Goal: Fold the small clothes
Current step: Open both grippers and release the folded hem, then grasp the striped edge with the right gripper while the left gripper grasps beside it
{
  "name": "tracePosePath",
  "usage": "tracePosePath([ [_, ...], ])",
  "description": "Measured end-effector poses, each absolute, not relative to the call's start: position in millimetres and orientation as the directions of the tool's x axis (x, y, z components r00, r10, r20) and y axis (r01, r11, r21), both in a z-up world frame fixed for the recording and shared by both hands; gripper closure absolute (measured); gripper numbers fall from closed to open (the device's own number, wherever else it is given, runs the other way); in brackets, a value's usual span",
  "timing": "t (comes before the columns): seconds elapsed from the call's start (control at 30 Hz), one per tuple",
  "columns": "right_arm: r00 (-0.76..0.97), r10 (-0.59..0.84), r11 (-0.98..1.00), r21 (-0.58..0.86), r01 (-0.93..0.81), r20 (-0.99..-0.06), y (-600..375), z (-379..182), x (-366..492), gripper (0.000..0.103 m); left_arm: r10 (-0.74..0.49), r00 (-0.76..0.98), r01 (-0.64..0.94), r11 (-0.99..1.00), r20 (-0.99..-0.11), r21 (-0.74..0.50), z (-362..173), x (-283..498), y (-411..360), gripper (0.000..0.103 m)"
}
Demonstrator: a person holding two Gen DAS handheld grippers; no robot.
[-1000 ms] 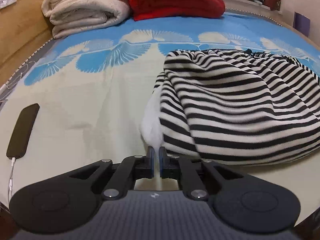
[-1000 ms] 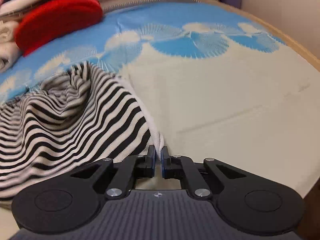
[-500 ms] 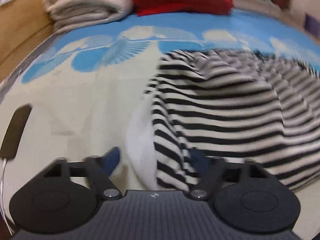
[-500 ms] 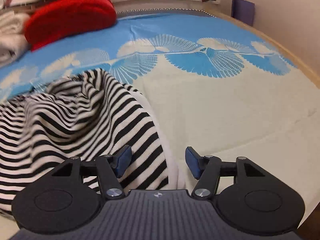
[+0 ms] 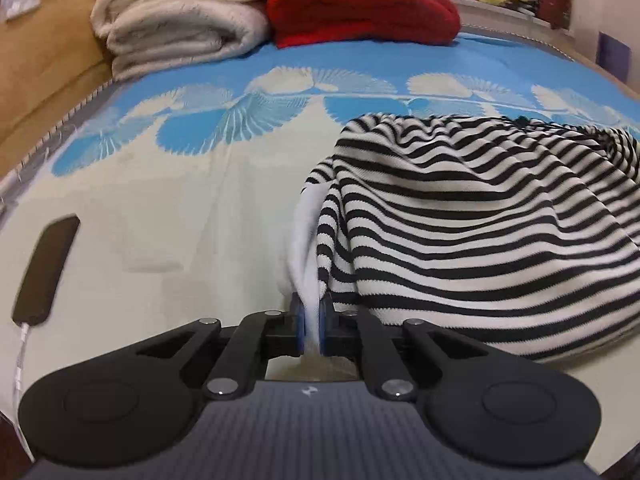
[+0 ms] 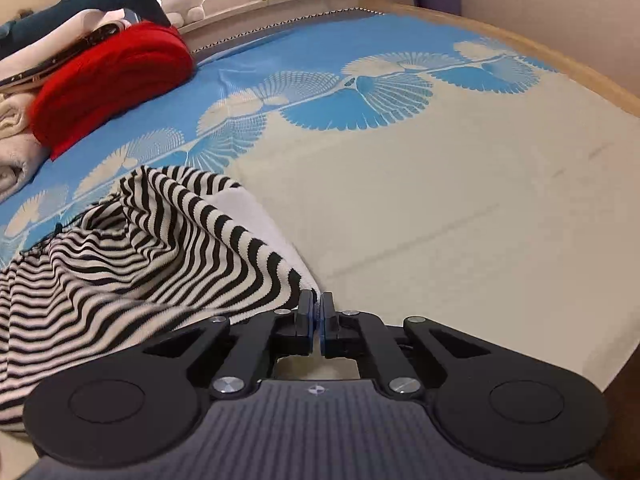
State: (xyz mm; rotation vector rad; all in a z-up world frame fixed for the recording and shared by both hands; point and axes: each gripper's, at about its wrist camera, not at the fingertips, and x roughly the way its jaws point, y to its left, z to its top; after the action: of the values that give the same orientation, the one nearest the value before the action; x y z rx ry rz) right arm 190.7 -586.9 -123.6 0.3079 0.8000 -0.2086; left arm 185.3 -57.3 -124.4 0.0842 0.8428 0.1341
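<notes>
The bed (image 5: pixel 168 240), spread with a blue and cream cover, carried everything. Against its head edge a folded cream blanket (image 5: pixel 180 20) and a red bundle (image 5: pixel 360 4) were stacked, apparently kept there to leave the middle free for folding. The striped garment (image 5: pixel 480 232) was lying rumpled towards the near edge, bunched up between the two tools. The left gripper (image 5: pixel 311 330) was closed on its white hem at one corner, and the right gripper (image 6: pixel 316 328) was clamped on the opposite corner, presumably so that the cloth could be lifted and drawn flat. A dark phone (image 5: pixel 46 268) on a cable was left by the left edge, well apart.
</notes>
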Motion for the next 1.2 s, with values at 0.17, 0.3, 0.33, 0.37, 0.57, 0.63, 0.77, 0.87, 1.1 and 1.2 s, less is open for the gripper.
tracePosePath([
  [0.17, 0.729, -0.039, 0.907, 0.281, 0.312, -0.683, -603, -109, 169, 0.102, 0.130, 0.680, -0.098, 0.991, -0.722, 0.085, -107, 169, -48, 0.096],
  [0.3, 0.683, -0.014, 0.908, 0.277, 0.314, -0.730, -610, -119, 174, 0.101, 0.126, 0.653, -0.092, 0.992, -0.747, 0.086, -116, 168, -47, 0.095],
  [0.33, 0.648, -0.005, 0.918, 0.254, 0.305, -0.761, -608, -125, 180, 0.099, 0.124, 0.639, -0.094, 0.992, -0.759, 0.083, -120, 172, -46, 0.090],
  [0.37, 0.614, -0.012, 0.930, 0.217, 0.297, -0.789, -602, -130, 185, 0.099, 0.125, 0.636, -0.102, 0.992, -0.762, 0.077, -121, 173, -46, 0.085],
  [0.57, 0.801, -0.199, 0.970, 0.004, 0.243, -0.565, -567, -83, 190, 0.058, 0.118, 0.750, -0.160, 0.987, -0.651, -0.005, -62, 184, -36, 0.033],
  [0.63, 0.863, -0.082, 0.992, 0.040, 0.117, -0.498, -550, -65, 202, 0.058, 0.088, 0.780, -0.135, 0.990, -0.619, -0.030, -41, 201, -41, 0.026],
  [0.77, 0.791, 0.104, 0.989, -0.023, -0.147, -0.603, -494, -73, 261, 0.060, 0.061, 0.799, -0.066, 0.998, -0.598, 0.014, -36, 257, -65, 0.020],
  [0.87, 0.677, 0.012, 0.967, -0.164, -0.196, -0.736, -459, -113, 311, 0.061, 0.045, 0.748, -0.039, 0.999, -0.662, 0.025, -67, 296, -72, 0.020],
  [1.1, 0.612, 0.143, 0.959, -0.043, -0.279, -0.778, -442, -126, 337, 0.102, -0.043, 0.619, 0.071, 0.997, -0.784, 0.001, -124, 340, -70, 0.086],
  [1.2, 0.698, 0.301, 0.947, 0.289, -0.139, -0.650, -479, -101, 351, 0.102, -0.083, 0.666, 0.044, 0.996, -0.742, -0.072, -118, 344, -63, 0.097],
])
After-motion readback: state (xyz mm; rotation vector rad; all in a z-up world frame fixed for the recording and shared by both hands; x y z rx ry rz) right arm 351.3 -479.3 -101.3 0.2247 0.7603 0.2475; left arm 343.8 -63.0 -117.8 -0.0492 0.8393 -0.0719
